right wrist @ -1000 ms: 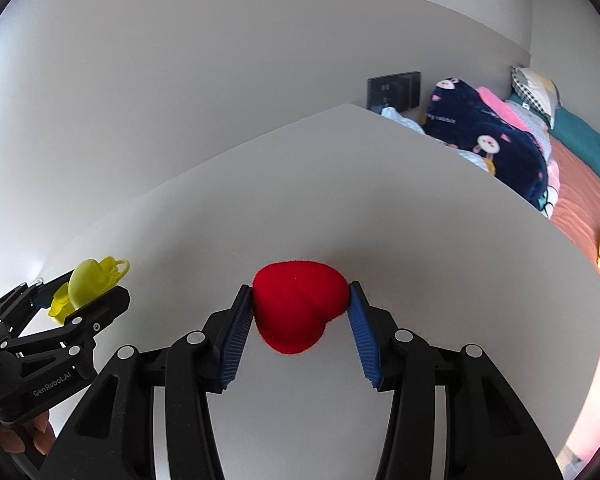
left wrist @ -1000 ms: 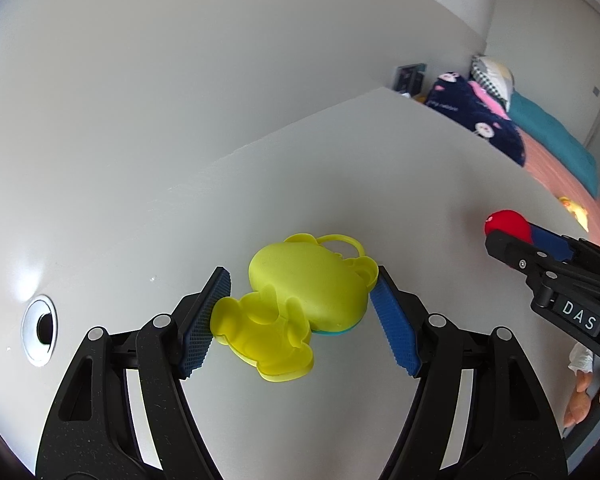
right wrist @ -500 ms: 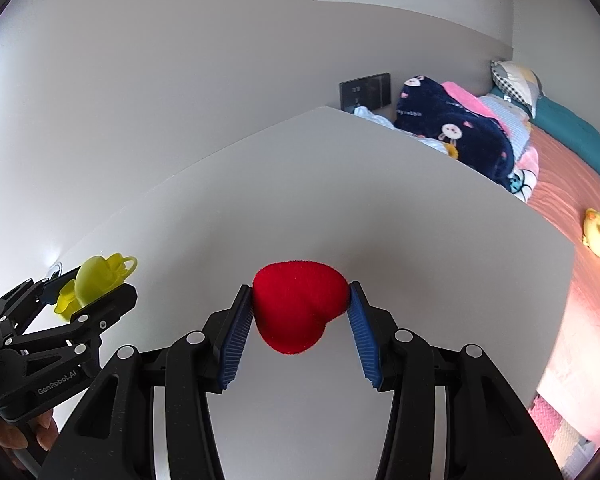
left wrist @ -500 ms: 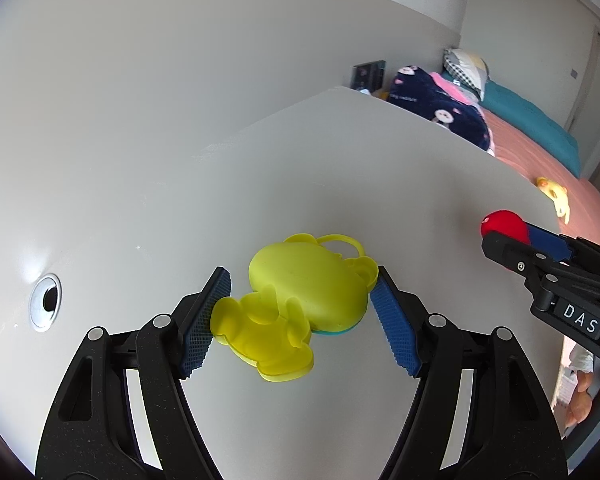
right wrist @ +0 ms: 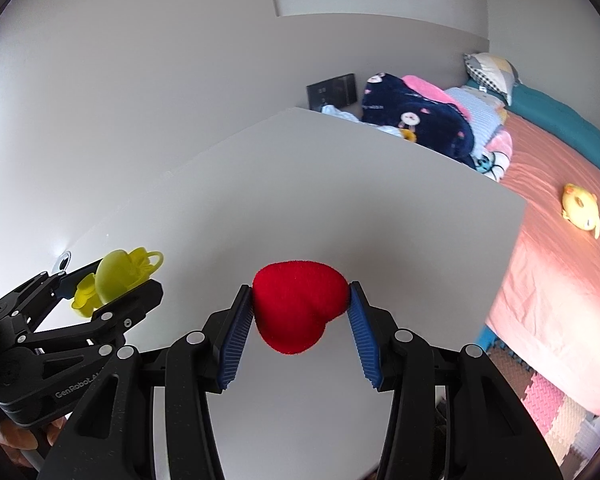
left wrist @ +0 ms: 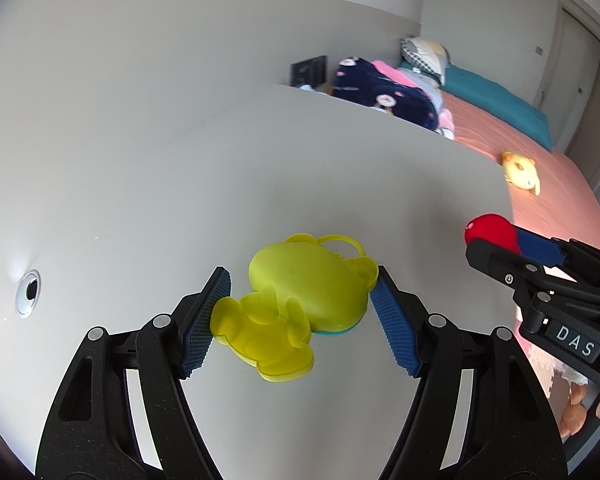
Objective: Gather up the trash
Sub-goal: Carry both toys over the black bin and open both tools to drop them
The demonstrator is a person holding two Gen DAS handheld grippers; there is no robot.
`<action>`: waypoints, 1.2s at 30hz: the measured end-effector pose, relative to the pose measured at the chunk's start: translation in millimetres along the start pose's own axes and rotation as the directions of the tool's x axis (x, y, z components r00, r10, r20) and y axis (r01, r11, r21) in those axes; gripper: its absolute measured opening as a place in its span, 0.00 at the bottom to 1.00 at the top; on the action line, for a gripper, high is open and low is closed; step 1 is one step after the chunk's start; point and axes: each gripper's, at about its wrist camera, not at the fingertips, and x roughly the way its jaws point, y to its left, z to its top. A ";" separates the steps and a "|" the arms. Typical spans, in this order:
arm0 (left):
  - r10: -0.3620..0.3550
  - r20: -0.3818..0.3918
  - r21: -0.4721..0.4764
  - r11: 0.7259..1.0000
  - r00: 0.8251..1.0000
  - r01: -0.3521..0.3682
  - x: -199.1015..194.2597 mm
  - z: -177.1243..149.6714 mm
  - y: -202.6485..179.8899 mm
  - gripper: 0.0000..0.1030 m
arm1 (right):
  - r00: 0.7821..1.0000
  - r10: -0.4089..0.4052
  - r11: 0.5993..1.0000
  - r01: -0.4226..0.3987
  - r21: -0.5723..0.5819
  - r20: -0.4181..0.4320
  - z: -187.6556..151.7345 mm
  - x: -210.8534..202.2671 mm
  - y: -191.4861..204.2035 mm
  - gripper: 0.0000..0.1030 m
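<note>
Left gripper point(left wrist: 300, 312): jaws stand fairly wide, clamped across a yellow plastic toy point(left wrist: 300, 300); the blue pads press its two sides, one on the flat paw part, the other on the rounded body by the loop.

Yellow plastic toy, handling: I judge it light, stiff and hollow, with a smooth shell that could slip or twist between the pads. The hold is skewed, so a grip across the thick rounded body looks safer than one on the thin paw edge or the loop.

Right gripper point(right wrist: 300, 312): jaws about half open, closed on a red plush heart point(right wrist: 300, 306); both pads touch its sides near the widest part.

Red plush heart, handling: it looks soft, fuzzy and very light. It should give under the pads and not slide; squeezing cannot harm it. The present hold across the lobes seems sound.

Where the things are: both are carried in the air above a white table point(right wrist: 300, 184), the toy off to the left of the heart, well apart.

Table: bare under the grippers, with a round cable hole point(left wrist: 28, 294) near its left edge.

Beyond the table: a bed with a pink sheet point(right wrist: 560, 168), a small yellow soft toy point(right wrist: 580, 210) lying on it, and a dark blue blanket point(right wrist: 420, 120) heaped near the pillows.

Bin: none in view, so I cannot tell where the things go.
</note>
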 end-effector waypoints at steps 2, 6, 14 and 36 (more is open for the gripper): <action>-0.013 0.002 0.017 1.000 1.000 0.013 -2.0 -1.4 -11.9 0.68 | 1.000 -0.004 1.000 0.004 0.014 0.005 -7.0 -8.6 -7.0 0.48; -0.035 0.006 0.045 0.998 0.999 0.034 -4.9 -4.8 -32.1 0.68 | 1.000 -0.023 0.999 0.023 0.029 0.012 -19.6 -23.6 -19.8 0.48; -0.082 0.003 0.103 0.991 0.997 0.081 -8.1 -13.6 -73.9 0.68 | 0.998 -0.062 0.996 0.060 0.069 0.028 -44.6 -54.0 -47.9 0.48; -0.242 -0.042 0.283 0.928 0.969 0.244 -24.5 -46.8 -174.8 0.68 | 0.977 -0.206 0.955 0.189 0.228 0.050 -111.0 -126.7 -126.0 0.48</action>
